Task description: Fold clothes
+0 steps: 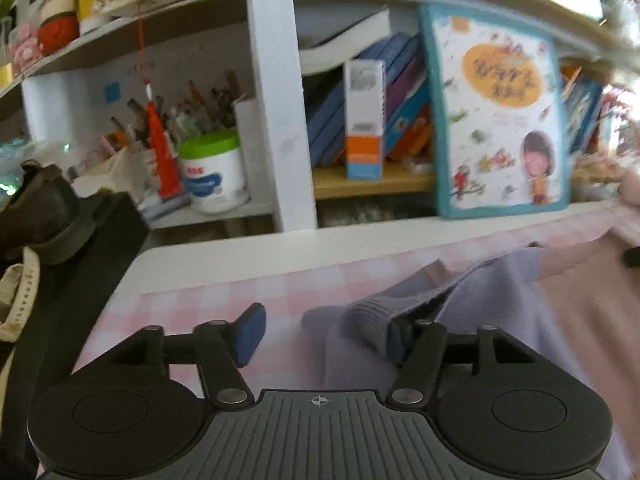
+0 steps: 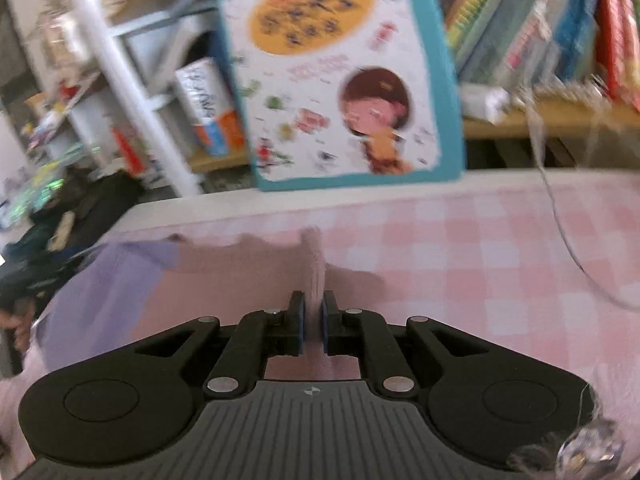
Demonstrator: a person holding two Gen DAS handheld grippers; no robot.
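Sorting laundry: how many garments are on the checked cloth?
1 visible: a lavender and pink garment lying between both claws, its pink edge pinched in the right claw. Others may lie out of view.

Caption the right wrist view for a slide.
Right gripper shut on pink garment over checked tablecloth.

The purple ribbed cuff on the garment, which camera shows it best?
The left wrist view. There the purple ribbed cuff lies close up, draped over the right finger of the open left gripper, ribbing visible. The right wrist view shows only a blurred purple panel of the garment, no cuff.
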